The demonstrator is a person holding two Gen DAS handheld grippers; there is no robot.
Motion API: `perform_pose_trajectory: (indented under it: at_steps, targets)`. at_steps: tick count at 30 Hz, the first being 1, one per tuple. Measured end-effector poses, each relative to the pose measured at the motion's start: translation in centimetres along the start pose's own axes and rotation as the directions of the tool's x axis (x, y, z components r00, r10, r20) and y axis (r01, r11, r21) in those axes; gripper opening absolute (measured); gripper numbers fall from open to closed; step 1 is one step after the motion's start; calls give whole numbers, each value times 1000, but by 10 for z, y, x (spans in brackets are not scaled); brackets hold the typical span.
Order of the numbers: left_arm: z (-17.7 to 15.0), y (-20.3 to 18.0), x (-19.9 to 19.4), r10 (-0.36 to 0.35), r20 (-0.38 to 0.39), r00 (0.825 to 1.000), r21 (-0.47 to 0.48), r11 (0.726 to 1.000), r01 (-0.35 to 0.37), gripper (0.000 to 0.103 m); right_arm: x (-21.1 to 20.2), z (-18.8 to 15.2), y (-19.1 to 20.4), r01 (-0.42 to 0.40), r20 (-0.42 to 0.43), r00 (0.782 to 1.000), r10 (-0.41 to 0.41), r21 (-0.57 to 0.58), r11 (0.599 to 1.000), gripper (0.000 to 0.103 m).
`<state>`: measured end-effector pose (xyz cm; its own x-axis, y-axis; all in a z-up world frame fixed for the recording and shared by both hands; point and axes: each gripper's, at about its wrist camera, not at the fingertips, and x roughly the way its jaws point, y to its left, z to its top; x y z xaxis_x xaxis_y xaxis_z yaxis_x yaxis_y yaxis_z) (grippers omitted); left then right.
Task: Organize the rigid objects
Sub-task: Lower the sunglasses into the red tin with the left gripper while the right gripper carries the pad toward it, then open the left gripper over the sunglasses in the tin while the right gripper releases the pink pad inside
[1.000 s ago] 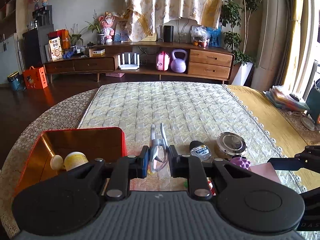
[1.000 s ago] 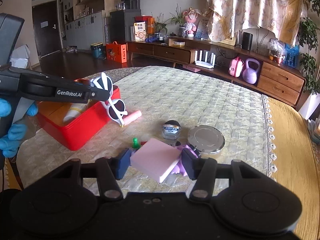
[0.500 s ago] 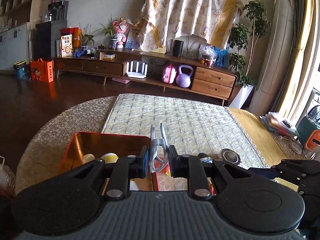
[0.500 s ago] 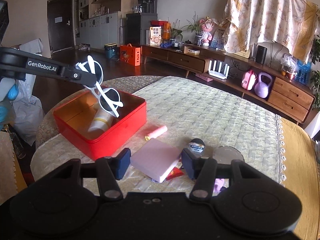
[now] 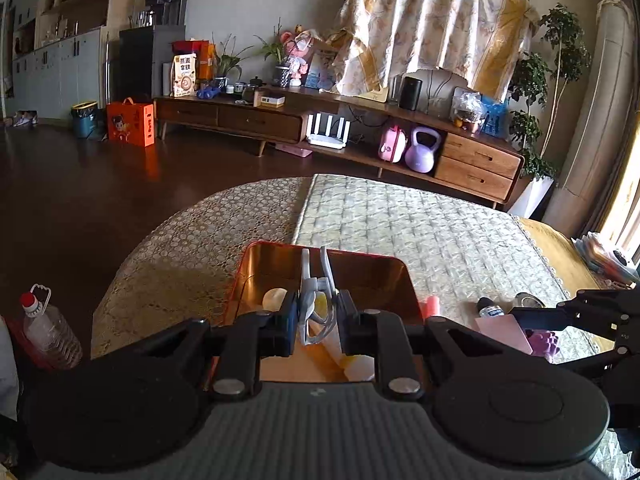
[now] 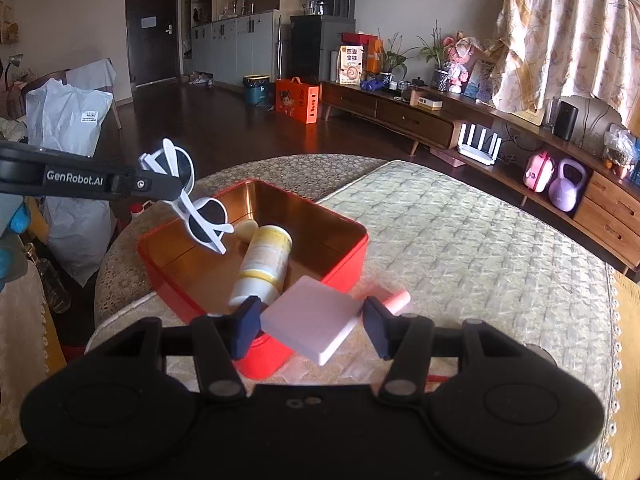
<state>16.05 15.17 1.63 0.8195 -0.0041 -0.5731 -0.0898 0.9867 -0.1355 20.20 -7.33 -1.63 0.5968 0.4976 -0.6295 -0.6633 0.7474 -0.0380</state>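
My left gripper [image 5: 317,318] is shut on white sunglasses [image 5: 316,304], which hang above the open red tin box [image 5: 362,258]. In the right wrist view the same sunglasses [image 6: 200,210] dangle from the left gripper [image 6: 170,188] over the box's [image 6: 340,264] left part. Inside the box lie a white and yellow bottle [image 6: 264,266] on its side and a pale egg-shaped piece [image 6: 246,230]. My right gripper [image 6: 310,326] is shut on a pink flat pad [image 6: 310,314], held just above the box's near right rim.
A pink cylinder [image 6: 396,302] lies on the quilted cloth right of the box. A small dark-capped bottle [image 5: 490,308], a round metal lid [image 5: 528,302] and a purple knobbly toy [image 5: 544,342] sit further right. A plastic bottle [image 5: 48,332] stands beyond the table's left edge.
Both grippers have moved left with their loads. The sunglasses went from beside the box to above it, and the pink pad from over the loose items to the box's near rim.
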Motion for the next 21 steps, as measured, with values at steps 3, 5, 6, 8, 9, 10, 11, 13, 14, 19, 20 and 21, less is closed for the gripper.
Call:
perform_pose_trajectory:
  at_steps: [3, 5, 6, 8, 9, 10, 11, 13, 14, 19, 20, 21]
  targets:
    - [-4, 12, 9, 15, -16, 1000, -15, 1000, -15, 19, 18, 10, 8, 2, -13, 1000, -2, -23, 1000, 55]
    - [-7, 20, 15, 15, -26, 1000, -30, 999, -16, 19, 31, 16, 12, 10, -24, 1000, -10, -32, 999, 55]
    - [-8, 23, 18, 14, -28, 1000, -37, 999, -15, 19, 38, 19, 13, 13, -28, 999, -14, -34, 999, 55]
    - [-9, 28, 23, 8, -32, 999, -52, 999, -10, 19, 50, 25, 14, 19, -39, 999, -21, -33, 999, 55]
    - [-10, 30, 25, 7, -31, 999, -57, 998, -9, 19, 57, 28, 14, 21, -45, 999, -23, -32, 999, 55]
    - [-11, 30, 27, 6, -33, 999, -59, 998, -8, 19, 64, 31, 15, 26, -53, 998, -28, -34, 999, 55]
    - [-12, 31, 30, 4, -35, 999, -61, 998, -6, 19, 71, 34, 15, 31, -58, 998, -34, -41, 999, 55]
    - [-13, 32, 34, 0, -37, 999, -63, 998, -2, 19, 83, 38, 17, 46, -66, 997, -50, -60, 997, 55]
    - [-13, 32, 36, -2, -38, 999, -64, 998, -1, 19, 88, 40, 17, 52, -72, 996, -57, -65, 997, 55]
    - [-10, 33, 44, -15, -24, 1000, -80, 997, 13, 19, 109, 46, 22, 69, -90, 993, -78, -101, 993, 55]
    - [-9, 33, 47, -19, -21, 1000, -81, 997, 17, 19, 113, 47, 23, 70, -94, 992, -81, -109, 992, 55]
    - [-9, 33, 49, -20, -18, 1000, -82, 996, 19, 19, 116, 46, 24, 70, -98, 992, -81, -114, 991, 55]
